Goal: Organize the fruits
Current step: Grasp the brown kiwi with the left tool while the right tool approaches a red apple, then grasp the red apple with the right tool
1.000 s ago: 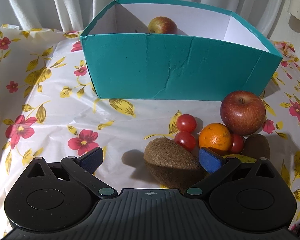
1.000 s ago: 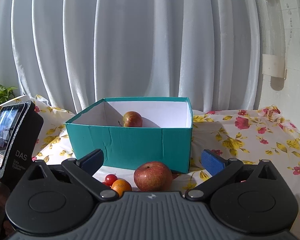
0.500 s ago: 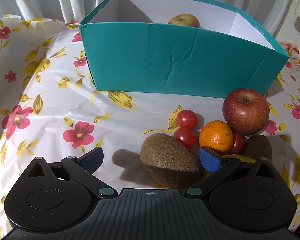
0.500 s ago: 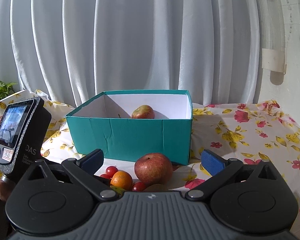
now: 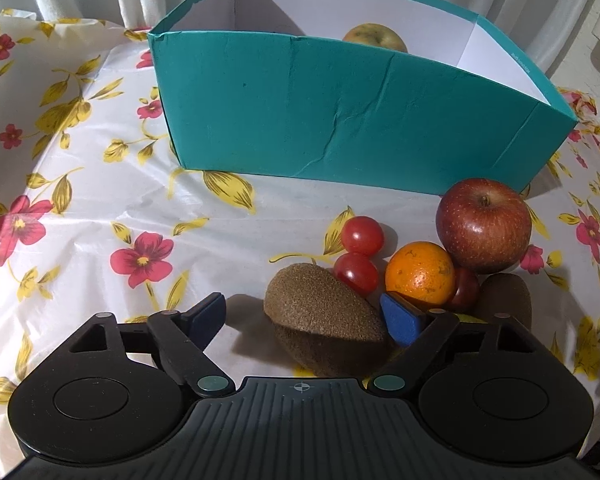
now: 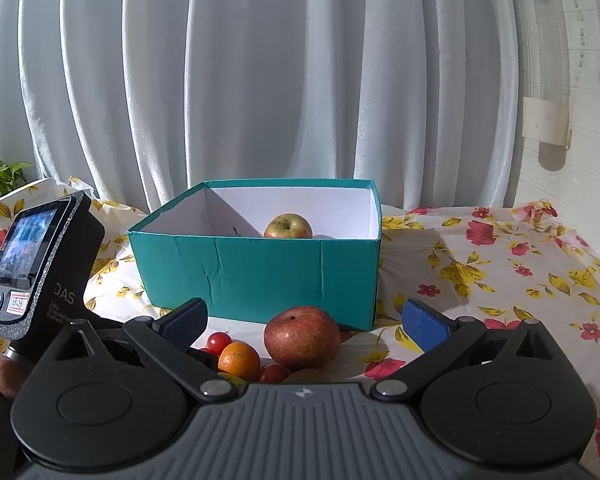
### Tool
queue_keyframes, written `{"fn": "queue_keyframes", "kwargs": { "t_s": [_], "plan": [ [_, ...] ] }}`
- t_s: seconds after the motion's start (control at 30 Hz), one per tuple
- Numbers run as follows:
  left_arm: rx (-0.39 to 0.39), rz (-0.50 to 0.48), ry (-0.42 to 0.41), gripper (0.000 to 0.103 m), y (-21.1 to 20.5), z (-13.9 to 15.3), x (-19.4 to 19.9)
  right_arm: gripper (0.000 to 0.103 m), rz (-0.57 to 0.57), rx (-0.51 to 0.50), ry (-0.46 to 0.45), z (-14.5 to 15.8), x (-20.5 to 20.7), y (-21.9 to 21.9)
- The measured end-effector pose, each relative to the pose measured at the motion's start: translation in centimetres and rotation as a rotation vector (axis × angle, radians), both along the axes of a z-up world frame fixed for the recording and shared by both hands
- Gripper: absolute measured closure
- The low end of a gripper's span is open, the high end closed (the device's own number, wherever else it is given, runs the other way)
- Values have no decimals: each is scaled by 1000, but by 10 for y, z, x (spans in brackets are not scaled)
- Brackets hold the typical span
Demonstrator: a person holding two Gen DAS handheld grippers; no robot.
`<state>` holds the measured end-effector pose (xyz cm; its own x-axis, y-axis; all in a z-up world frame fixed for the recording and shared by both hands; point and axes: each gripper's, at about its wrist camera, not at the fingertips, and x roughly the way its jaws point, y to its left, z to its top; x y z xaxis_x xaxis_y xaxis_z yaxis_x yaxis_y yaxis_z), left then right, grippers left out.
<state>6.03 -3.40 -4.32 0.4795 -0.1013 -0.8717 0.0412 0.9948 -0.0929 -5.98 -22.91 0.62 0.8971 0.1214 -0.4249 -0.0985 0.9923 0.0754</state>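
Note:
My left gripper (image 5: 302, 318) is open with a brown kiwi (image 5: 324, 316) between its blue pads, the right pad close beside it. Behind the kiwi lie two cherry tomatoes (image 5: 362, 235), an orange (image 5: 419, 273), a red apple (image 5: 483, 225), a third tomato (image 5: 466, 289) and a second kiwi (image 5: 506, 296). A teal box (image 5: 340, 120) holds a yellowish apple (image 5: 374, 38). My right gripper (image 6: 304, 320) is open and empty, above the red apple (image 6: 302, 338) and the orange (image 6: 239, 360), facing the box (image 6: 260, 272).
The table has a floral plastic cloth (image 5: 80, 200). White curtains (image 6: 260, 80) hang behind. The left gripper's body with its screen (image 6: 32, 264) stands at the left of the right wrist view. A green plant (image 6: 0, 176) is at the far left.
The left gripper moved forward and down around the kiwi, with its jaws narrower than before. The right gripper drew lower and closer to the red apple. The apple in the box shifted rightward in view.

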Motion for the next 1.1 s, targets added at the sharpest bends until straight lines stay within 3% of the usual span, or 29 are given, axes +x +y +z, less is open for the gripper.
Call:
{"fn": "queue_keyframes", "kwargs": {
  "t_s": [0.2,0.33,0.57,0.73,0.83,0.93,1.1],
  "plan": [
    [-28,-6,29,25,-1,0,2,0,-9,-9,-1,0,2,0],
    [-48,-21,56,38,-3,3,3,0,-16,-11,-2,1,2,-1],
    [-56,-36,67,40,-1,4,4,0,-41,-21,13,-2,5,-2],
    [-47,-56,58,41,0,5,0,0,-104,-84,22,-6,11,3],
    [-31,-62,30,41,2,11,-5,0,-135,-100,74,-12,21,1],
    [-11,-63,-15,41,5,20,-10,0,-105,-62,170,-20,36,-4],
    [21,-64,-99,41,11,38,-19,0,-97,87,135,-22,44,-14]
  ]
}}
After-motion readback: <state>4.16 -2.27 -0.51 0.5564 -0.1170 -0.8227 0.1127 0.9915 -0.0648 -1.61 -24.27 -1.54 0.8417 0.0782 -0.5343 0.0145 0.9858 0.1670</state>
